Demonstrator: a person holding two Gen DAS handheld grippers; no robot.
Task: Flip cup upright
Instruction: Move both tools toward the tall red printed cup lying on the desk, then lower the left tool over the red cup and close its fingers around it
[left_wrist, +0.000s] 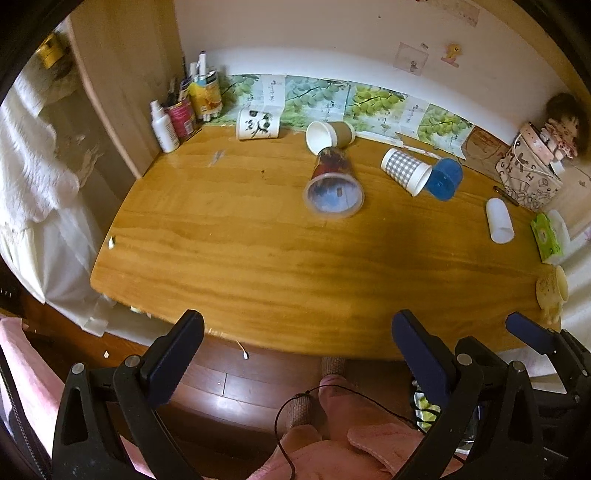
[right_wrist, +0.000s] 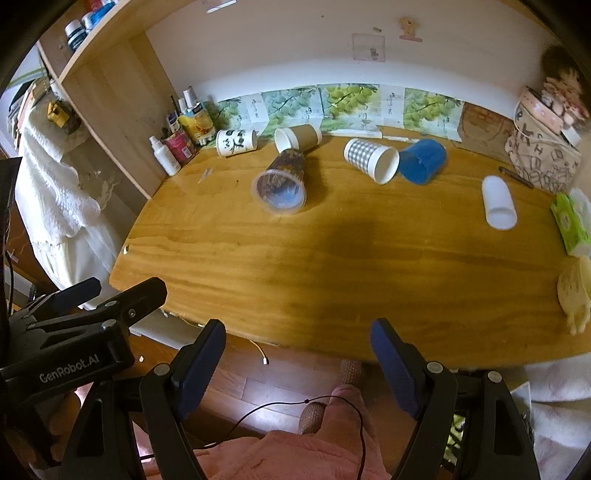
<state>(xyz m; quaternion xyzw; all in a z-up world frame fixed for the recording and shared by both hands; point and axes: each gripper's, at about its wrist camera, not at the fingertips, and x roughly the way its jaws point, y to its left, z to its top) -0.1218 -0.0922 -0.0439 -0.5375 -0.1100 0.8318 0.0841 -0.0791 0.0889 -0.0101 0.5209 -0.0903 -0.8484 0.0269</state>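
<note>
The left gripper is held with its two blue-padded fingers spread wide and nothing between them, hovering over the near edge of the wooden table; the right gripper is likewise spread wide and unloaded, held just beside it over the same edge, and its fingers can also be seen at the right of the left wrist view. Below both, a pink sleeve and a thin black cord are seen above a dark wooden floor. Farther out on the table, several cups are found lying on their sides. A clear plastic cup with a printed picture lies with its mouth toward the cameras, its base near a brown paper cup behind it. To the right, a grey checked paper cup lies mouth to mouth with a blue plastic cup, their rims touching or nearly so. A white cup with a panda drawing lies near the back wall, and a plain white cup lies well apart toward the right. In the back left corner, a white bottle and cans holding pens are grouped, while a patterned bag with a doll on top stands at the far right.
</note>
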